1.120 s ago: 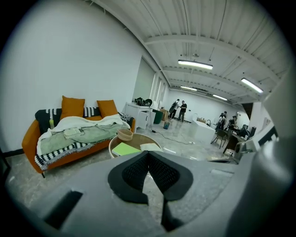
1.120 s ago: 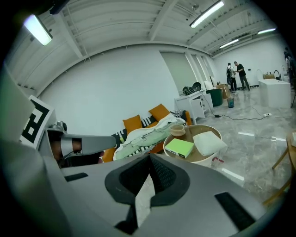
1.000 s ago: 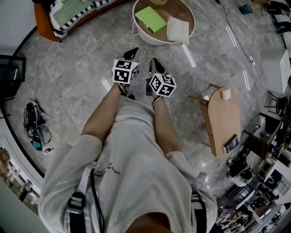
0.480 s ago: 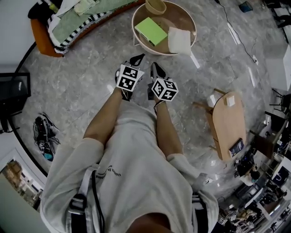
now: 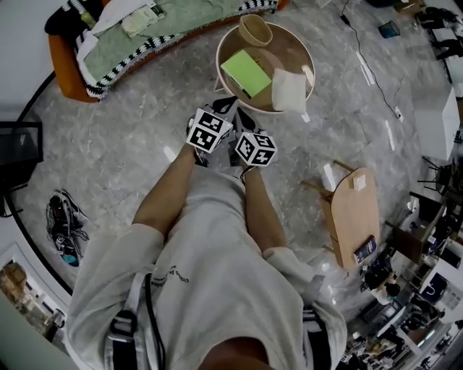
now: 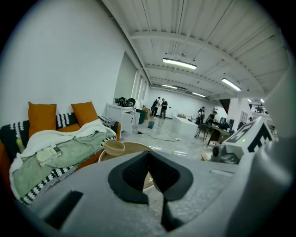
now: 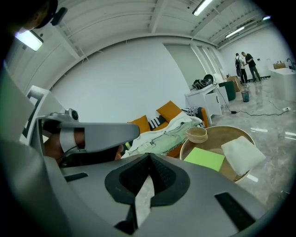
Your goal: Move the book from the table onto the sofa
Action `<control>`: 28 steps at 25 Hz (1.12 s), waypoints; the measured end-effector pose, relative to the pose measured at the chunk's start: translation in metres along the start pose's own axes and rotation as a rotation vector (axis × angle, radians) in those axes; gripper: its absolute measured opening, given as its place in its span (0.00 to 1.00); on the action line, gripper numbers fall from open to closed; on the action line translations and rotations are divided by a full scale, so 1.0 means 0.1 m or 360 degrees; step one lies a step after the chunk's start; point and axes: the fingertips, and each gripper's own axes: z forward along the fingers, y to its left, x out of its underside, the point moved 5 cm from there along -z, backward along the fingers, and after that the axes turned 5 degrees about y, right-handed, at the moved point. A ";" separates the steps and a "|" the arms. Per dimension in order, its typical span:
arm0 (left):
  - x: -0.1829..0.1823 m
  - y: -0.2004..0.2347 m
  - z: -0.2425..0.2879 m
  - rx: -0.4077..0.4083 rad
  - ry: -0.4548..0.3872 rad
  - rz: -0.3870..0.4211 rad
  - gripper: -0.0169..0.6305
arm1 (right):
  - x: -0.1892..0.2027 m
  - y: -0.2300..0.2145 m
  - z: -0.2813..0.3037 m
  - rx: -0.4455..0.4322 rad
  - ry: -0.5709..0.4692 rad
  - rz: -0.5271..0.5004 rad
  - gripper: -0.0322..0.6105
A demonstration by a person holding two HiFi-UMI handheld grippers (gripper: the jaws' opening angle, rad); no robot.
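Note:
A lime-green book [image 5: 246, 72] [image 7: 204, 159] lies flat on the round, white-rimmed table [image 5: 221, 72] [image 7: 183, 149], between a tan bowl [image 5: 255, 30] [image 7: 196, 134] and a folded white cloth [image 5: 288, 88] [image 7: 242, 154]. Beyond the table stands the orange sofa [image 5: 64, 69] [image 6: 40, 115], draped with a green blanket [image 5: 181, 18] [image 6: 51, 159]. My left gripper [image 5: 226, 106] [image 6: 149, 166] and right gripper [image 5: 244, 118] [image 7: 148, 171] are side by side just short of the table's near rim. Both are shut with nothing in them. The book is hidden in the left gripper view.
A wooden side table [image 5: 354, 206] stands on the marble floor to my right. Shoes and cables [image 5: 61, 224] lie at the left, near a black object [image 5: 18, 148]. Desks and several people [image 6: 159, 106] are far across the room.
Both grippers have travelled forward together toward the round table, which with the sofa now sits nearer and more fully in the head view. Both stayed shut.

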 end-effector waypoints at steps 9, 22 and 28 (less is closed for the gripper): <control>0.13 0.35 -0.10 0.0040 0.0052 -0.0162 0.04 | -0.14 -0.28 0.11 0.0250 -0.0012 0.0177 0.06; 0.10 0.80 -0.18 -0.0138 -0.0027 -0.0294 0.04 | 0.21 -0.60 0.15 0.0406 0.0040 0.0371 0.06; 0.17 0.79 -0.04 -0.0124 0.0027 -0.0321 0.04 | 0.17 -0.69 0.13 0.0437 0.0044 0.0334 0.06</control>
